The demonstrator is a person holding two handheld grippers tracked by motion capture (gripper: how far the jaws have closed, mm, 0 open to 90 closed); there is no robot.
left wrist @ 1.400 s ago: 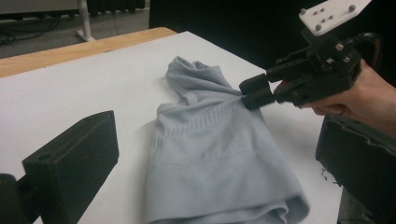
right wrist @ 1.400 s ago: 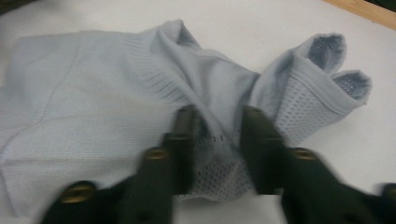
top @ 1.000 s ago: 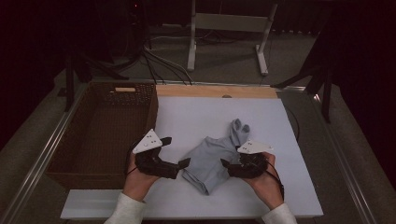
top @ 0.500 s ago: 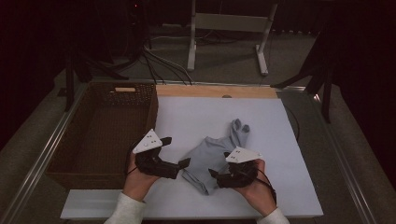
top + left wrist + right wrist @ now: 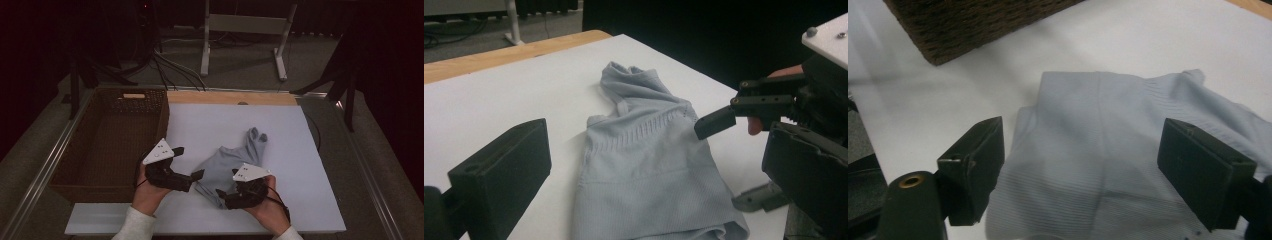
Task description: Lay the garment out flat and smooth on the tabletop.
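The grey garment [image 5: 227,167] lies crumpled on the white tabletop [image 5: 280,130], just right of the wicker basket [image 5: 107,142], and both grippers sit at its near end. The left gripper [image 5: 194,177] hovers at the cloth's left edge with its fingers spread and nothing between them; from the left gripper view the garment [image 5: 649,160] stretches away untouched between its own 2 dark fingers. The right gripper [image 5: 222,196] is at the near right corner, and its jaws have just been opening: the right gripper view shows its fingers [image 5: 975,160] standing wide with the garment [image 5: 1108,140] lying flat on the tabletop under the gap, no pad pressing on it. This looks like the set-up for a fresh grasp, most likely to fold the piece or lift it toward the basket. The next move calls for each gripper to pick an edge, dip low enough to catch the thin fabric, and close on a single layer rather than a bunched fold. The cloth is limp, so a shallow pinch may slip off.
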